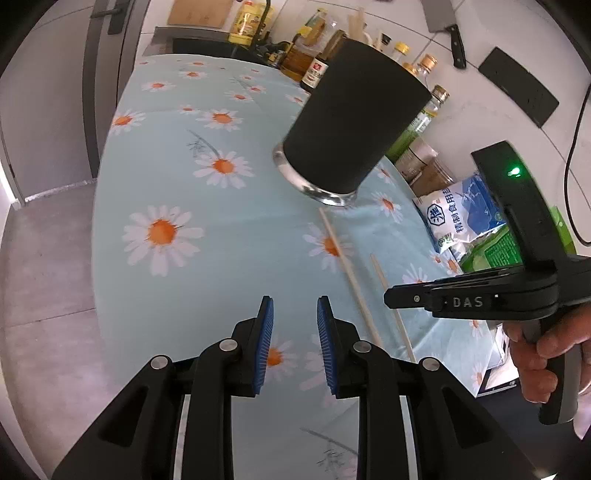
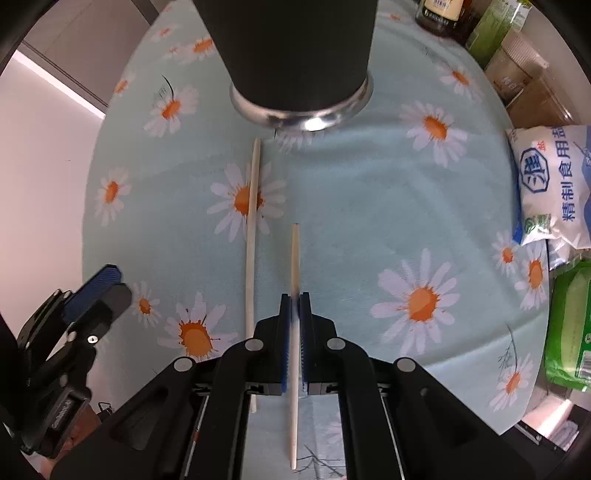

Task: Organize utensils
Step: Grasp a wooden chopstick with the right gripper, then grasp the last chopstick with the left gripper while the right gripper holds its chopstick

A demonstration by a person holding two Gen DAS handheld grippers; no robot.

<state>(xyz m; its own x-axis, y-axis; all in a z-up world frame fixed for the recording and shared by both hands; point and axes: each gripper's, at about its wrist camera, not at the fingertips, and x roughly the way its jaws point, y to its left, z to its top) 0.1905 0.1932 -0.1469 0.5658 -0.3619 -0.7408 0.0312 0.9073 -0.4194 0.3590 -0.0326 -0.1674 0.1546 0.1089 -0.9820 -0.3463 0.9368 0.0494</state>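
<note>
Two pale wooden chopsticks lie on the daisy-print tablecloth (image 2: pixel 369 206) in front of a tall black utensil holder (image 2: pixel 295 55) with a shiny metal base. My right gripper (image 2: pixel 294 299) is shut on the right-hand chopstick (image 2: pixel 294 254), pads pressed on its middle. The other chopstick (image 2: pixel 252 221) lies free just to its left. In the left wrist view, my left gripper (image 1: pixel 294 306) hovers open over the cloth with nothing between its blue pads. The holder (image 1: pixel 354 122) stands ahead of it, with both chopsticks (image 1: pixel 347 273) and the right gripper (image 1: pixel 391 295) to its right.
A white and blue salt bag (image 2: pixel 554 184) and green packets (image 2: pixel 569 325) sit along the right side. Sauce and oil bottles (image 1: pixel 314 62) crowd behind the holder. A cleaver (image 1: pixel 447 26) hangs on the tiled wall. The table's left edge drops to the floor (image 1: pixel 48 258).
</note>
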